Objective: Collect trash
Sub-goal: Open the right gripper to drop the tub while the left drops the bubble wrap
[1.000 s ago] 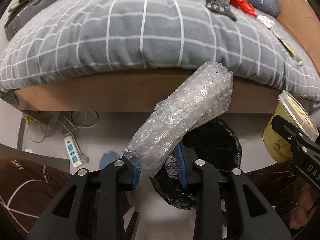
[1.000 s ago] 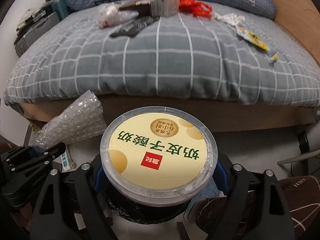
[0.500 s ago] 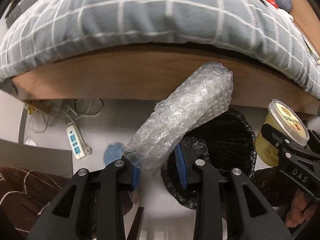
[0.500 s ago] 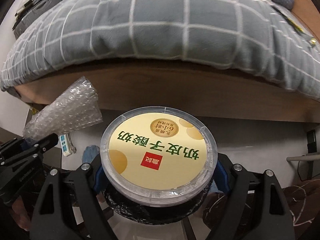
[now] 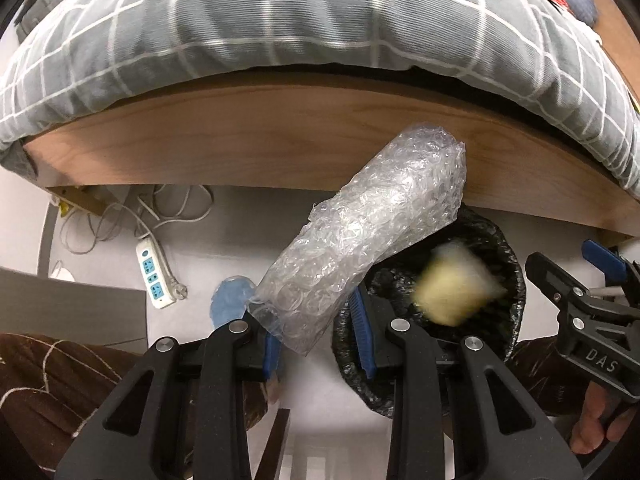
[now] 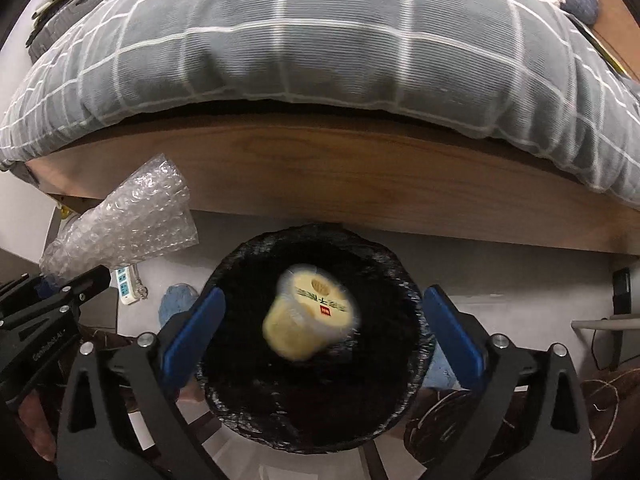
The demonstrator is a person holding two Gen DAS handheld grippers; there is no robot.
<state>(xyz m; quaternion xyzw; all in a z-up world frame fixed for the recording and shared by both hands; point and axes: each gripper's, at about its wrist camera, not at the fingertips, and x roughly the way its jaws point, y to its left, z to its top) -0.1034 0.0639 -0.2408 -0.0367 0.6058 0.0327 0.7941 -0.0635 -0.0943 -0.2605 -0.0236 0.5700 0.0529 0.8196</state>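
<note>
Right gripper [image 6: 320,328] fingers opening over black-lined bin [image 6: 404,280], nothing between; yogurt cup [image 6: 308,320] dropping in. Left gripper [image 5: 316,340] pinching bubble wrap [image 5: 372,232] beside rim, awaiting its drop.

Bedside floor before you.
You face a wooden bed frame [image 5: 304,136] under a grey checked duvet [image 6: 320,48], pale floor [image 5: 240,240] below.

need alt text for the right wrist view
A blurred yellow yogurt tub drops into a black-lined trash bin below the right claw, whose jaws are opening. At left, the left claw grips bubble wrap; a grey checked duvet lies behind.
</note>
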